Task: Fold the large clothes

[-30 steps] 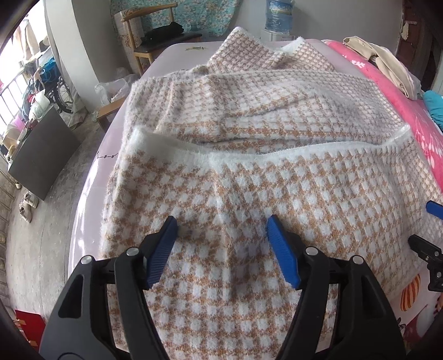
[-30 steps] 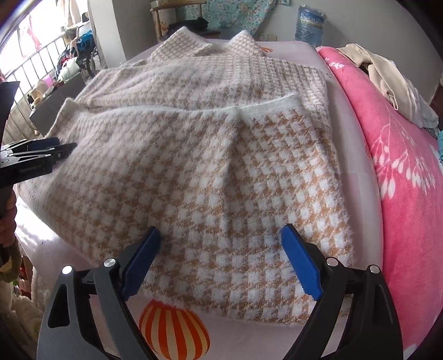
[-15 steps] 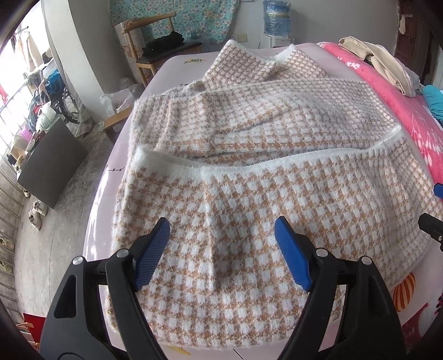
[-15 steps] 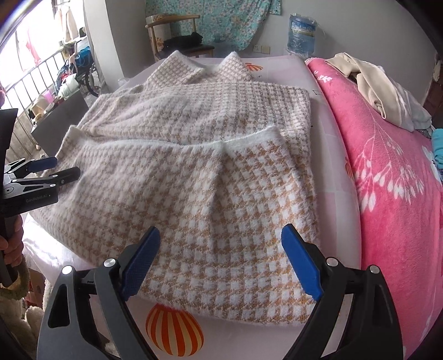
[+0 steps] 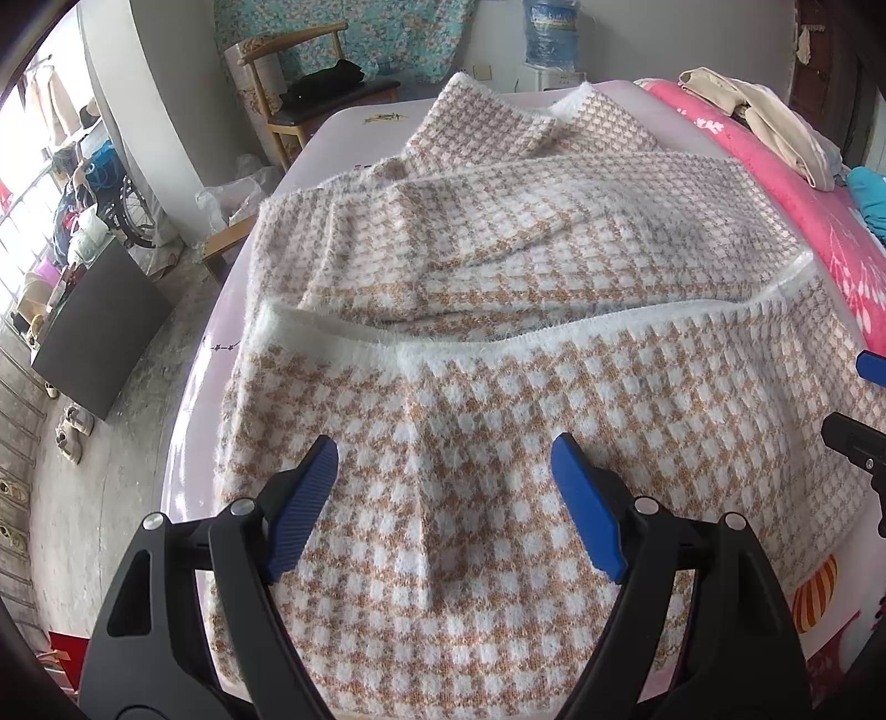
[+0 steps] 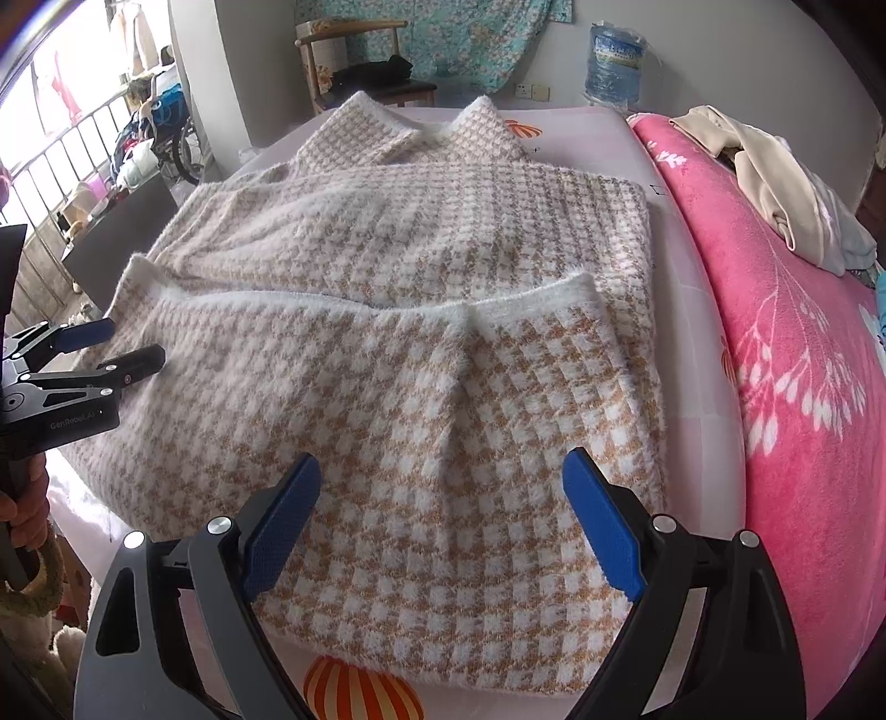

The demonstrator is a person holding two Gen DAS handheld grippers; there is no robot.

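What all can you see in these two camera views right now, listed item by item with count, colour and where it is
sweater: one, tan and white check, spread on the bed, lower part folded up over the body
bed sheet: one, pale pink with orange striped balloon prints, under the sweater
blanket: one, bright pink with white leaf print, right side of the bed
beige clothes: one pile, on the blanket, far right
wooden chair: one, past the bed's far end, dark item on its seat
water bottle: one, blue, by the back wall
floral cloth: one, teal, hanging on the back wall
left hand-held gripper: one, black with blue pads, open above the sweater
right hand-held gripper: one, same colours, open above the sweater
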